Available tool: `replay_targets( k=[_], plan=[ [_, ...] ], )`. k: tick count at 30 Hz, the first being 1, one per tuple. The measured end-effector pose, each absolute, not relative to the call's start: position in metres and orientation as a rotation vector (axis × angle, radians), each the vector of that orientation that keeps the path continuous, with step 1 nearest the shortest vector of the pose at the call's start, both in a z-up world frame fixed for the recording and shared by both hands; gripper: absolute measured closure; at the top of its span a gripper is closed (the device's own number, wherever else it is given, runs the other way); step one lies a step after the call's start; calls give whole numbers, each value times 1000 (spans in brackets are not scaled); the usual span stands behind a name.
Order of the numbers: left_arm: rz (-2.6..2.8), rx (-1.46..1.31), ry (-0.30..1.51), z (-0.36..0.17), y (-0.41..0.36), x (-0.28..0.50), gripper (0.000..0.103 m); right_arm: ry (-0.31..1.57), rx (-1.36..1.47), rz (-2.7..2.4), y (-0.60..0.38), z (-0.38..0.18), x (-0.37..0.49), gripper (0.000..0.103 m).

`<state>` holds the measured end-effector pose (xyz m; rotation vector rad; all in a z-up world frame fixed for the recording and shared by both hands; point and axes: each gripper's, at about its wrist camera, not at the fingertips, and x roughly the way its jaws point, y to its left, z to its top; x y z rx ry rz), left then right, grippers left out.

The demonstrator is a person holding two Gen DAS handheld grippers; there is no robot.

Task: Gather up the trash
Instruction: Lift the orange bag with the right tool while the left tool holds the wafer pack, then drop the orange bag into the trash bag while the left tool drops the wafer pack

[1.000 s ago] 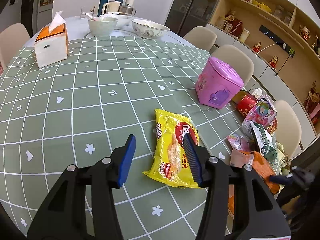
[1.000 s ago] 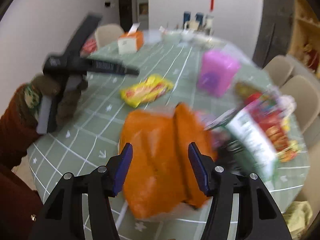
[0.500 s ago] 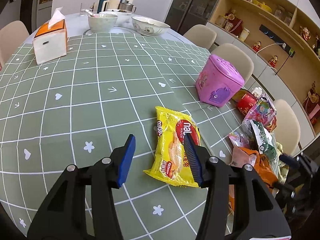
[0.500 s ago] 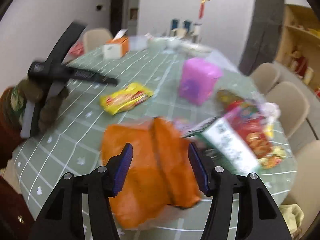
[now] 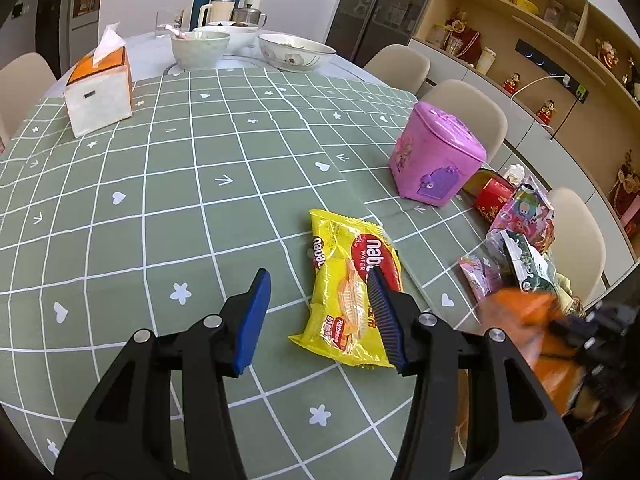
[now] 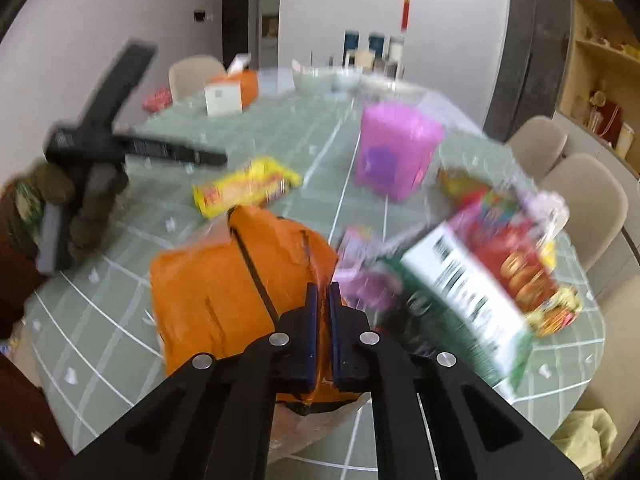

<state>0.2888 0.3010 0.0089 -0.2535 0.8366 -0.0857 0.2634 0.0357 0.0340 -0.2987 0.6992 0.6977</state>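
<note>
The orange bag (image 6: 224,280) lies at the near edge of the table (image 5: 160,208), crumpled, with a dark line running across its top. The right gripper (image 6: 323,296) has its two blue pads drawn together on a fold of this bag's edge, so the orange film is pinched between them. In the left wrist view the same bag shows as an orange blur at the far right (image 5: 532,320), with the dark gripper against it.

Just to the right of the orange bag sits a heap of other wrappers: a green and white packet (image 6: 460,304), a red snack packet (image 6: 520,256) and a small pink wrapper (image 6: 356,240), all smeared by motion. Further in, a yellow wafer packet (image 5: 352,280) lies flat on the green checked tablecloth, apart from the heap.

The left gripper (image 5: 316,316) hangs over the cloth beside the yellow packet with its blue pads apart; its right pad overlaps the packet in the picture, but nothing sits between the pads. A person's hand (image 6: 80,200) holds this tool.

Beyond the yellow packet stands a pink box with a lid (image 5: 436,156), shut. At the far end of the table are a tissue box (image 5: 98,92), two bowls (image 5: 200,46) and several flasks (image 5: 224,0). Pale chairs (image 5: 472,108) stand round the table.
</note>
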Motion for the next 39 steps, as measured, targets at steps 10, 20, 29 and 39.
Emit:
replay_targets(
  k=[10, 20, 29, 39],
  plan=[
    [-22, -127, 922, -15, 266, 299, 57, 597, -191, 557, -34, 64, 264, 96],
    [20, 22, 698, 44, 215, 267, 87, 518, -87, 432, -111, 70, 254, 96],
    [-176, 20, 592, 98, 105, 241, 86, 455, -63, 309, -188, 69, 231, 96],
    [-493, -41, 627, 80, -52, 249, 86, 430, -51, 13, -316, 70, 200, 96]
  ],
)
